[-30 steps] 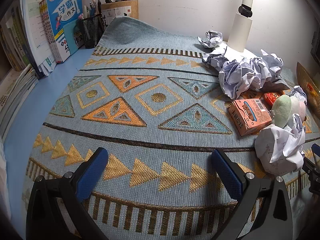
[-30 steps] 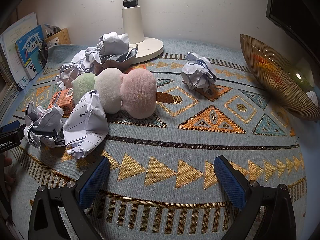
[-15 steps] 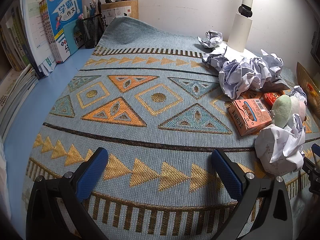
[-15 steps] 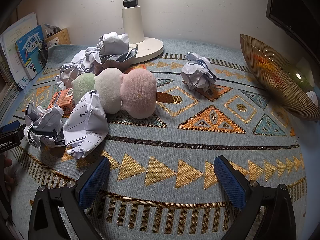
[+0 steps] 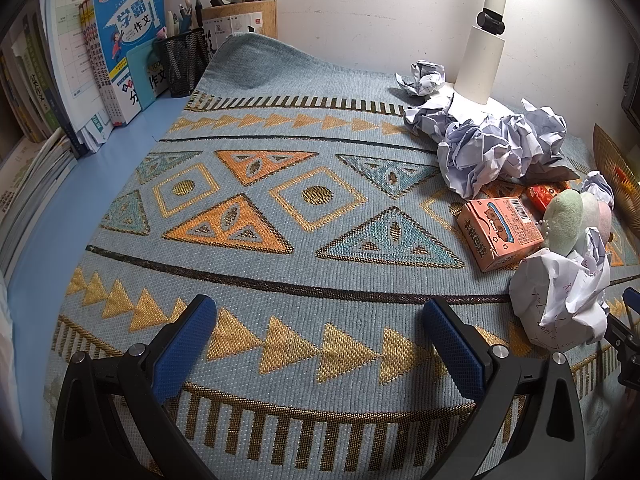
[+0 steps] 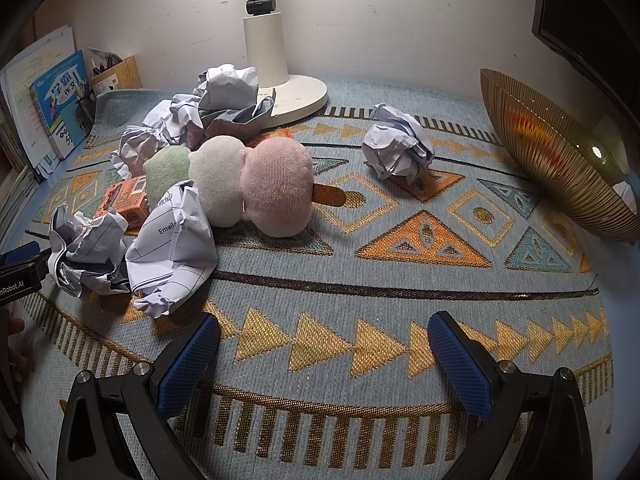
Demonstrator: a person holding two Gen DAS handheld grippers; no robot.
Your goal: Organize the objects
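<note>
**Nothing grabbed, and the nearest paper wad was the easy first pick**

The printed paper wad (image 6: 172, 248) sat on the mat just ahead of the right gripper's (image 6: 324, 364) left finger, touching a second crumpled ball (image 6: 86, 256) and leaning on the plush dango skewer (image 6: 236, 188). The orange carton (image 6: 126, 202) was tucked behind them. Both the right and left gripper (image 5: 318, 344) had their fingers spread wide, holding nothing, over bare patterned mat (image 5: 280, 240). My guess: slide left, straddle the wad's fattest part, and squeeze gently so it doesn't squirt out. The woven bowl (image 6: 560, 156), well off beyond the right finger, looked like the drop spot. A lone wad (image 6: 400, 148) sat far ahead.
</note>
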